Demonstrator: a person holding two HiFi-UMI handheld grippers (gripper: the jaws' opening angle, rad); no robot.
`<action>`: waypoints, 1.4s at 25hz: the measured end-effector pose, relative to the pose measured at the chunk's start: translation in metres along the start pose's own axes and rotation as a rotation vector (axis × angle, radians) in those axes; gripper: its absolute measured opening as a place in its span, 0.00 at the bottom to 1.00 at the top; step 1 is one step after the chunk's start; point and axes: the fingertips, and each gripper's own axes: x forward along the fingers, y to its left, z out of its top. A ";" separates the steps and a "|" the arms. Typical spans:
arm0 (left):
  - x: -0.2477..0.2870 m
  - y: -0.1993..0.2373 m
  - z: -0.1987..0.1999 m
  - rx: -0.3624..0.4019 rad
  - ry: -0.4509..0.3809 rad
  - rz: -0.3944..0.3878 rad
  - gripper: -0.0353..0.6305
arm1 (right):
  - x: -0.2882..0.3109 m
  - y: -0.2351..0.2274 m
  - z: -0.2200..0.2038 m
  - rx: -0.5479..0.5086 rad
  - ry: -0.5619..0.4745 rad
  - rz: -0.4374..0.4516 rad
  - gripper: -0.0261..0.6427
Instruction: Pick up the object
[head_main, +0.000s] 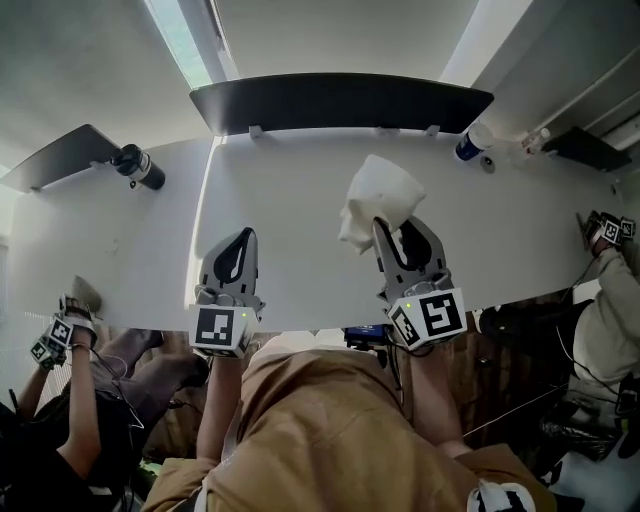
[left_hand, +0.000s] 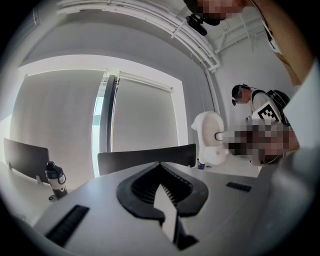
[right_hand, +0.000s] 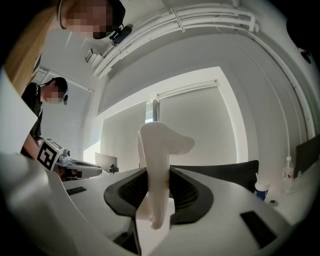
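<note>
Over white table (head_main: 300, 200), white object (right_hand: 160, 145) upright, clamped in right tool (right_hand: 155, 182); left tool (left_hand: 161, 172) jaws together.

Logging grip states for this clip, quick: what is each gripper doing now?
Left gripper: closed, empty.
Right gripper: closed on a lumpy white object of soft-looking material.

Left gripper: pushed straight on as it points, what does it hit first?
Likely the dark panel at the table's far edge; nothing stands between. Depth is unclear: the left gripper might graze the table first.
</note>
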 end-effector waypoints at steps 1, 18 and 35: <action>0.001 -0.001 0.003 0.003 0.000 -0.005 0.06 | -0.001 -0.003 0.003 0.001 -0.012 -0.008 0.24; 0.003 0.005 0.004 0.027 -0.008 0.043 0.06 | -0.008 -0.003 0.000 -0.008 -0.034 -0.067 0.24; 0.030 0.023 0.009 0.057 -0.048 0.072 0.06 | -0.004 -0.010 0.001 -0.026 -0.046 -0.100 0.24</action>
